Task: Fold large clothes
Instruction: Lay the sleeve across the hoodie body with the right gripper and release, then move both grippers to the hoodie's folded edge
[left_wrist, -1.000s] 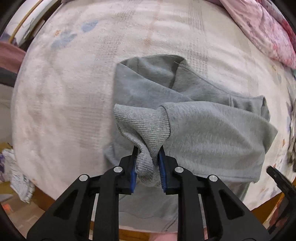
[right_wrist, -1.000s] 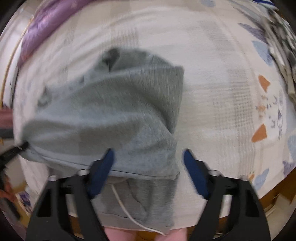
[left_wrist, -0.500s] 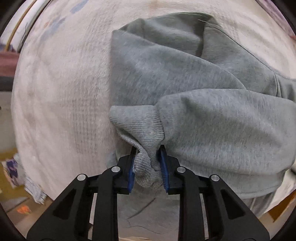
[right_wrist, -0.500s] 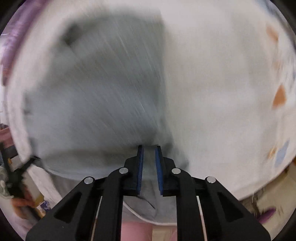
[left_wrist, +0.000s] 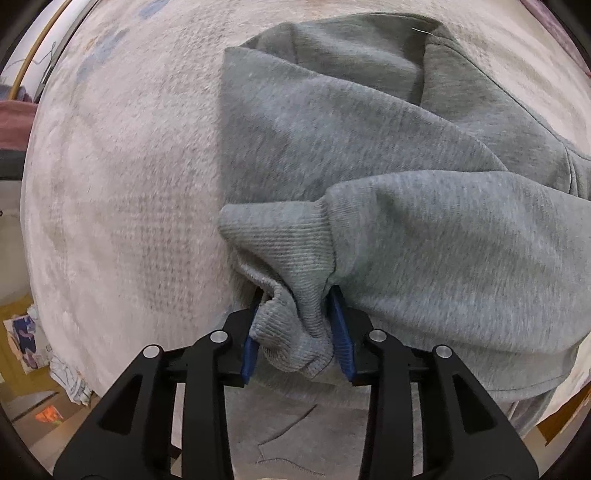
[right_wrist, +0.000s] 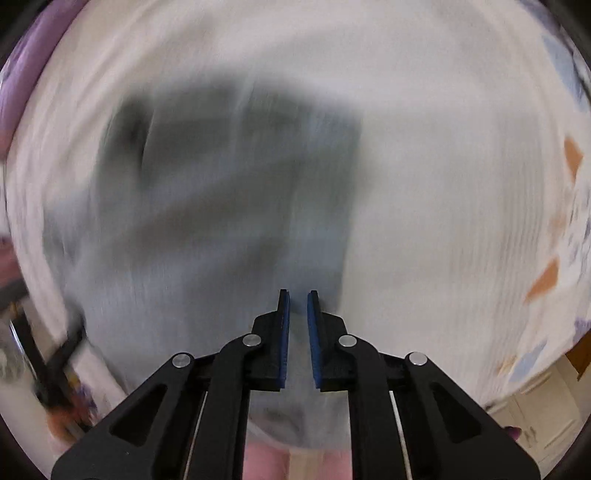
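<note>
Grey sweatshirt (left_wrist: 388, 177) fabric is lying bunched on the pale fleece blanket (left_wrist: 122, 192) covering the bed, its sleeve folded across the body. The left gripper (left_wrist: 297, 328) is holding the ribbed cuff (left_wrist: 284, 266) between its blue pads, the jaws having just been opening. The right gripper (right_wrist: 297, 325) is hovering over the blurred garment, its jaws nearly pressed together on nothing, having just been closing.

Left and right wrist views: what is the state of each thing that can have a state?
Left tool: jaws have just been opening, pads touching the bunched sleeve cuff.
Right tool: jaws have just been closing, almost shut, nothing between them.
Grey sweatshirt: partly folded, sleeve laid across the body, lying on the bed cover.
</note>
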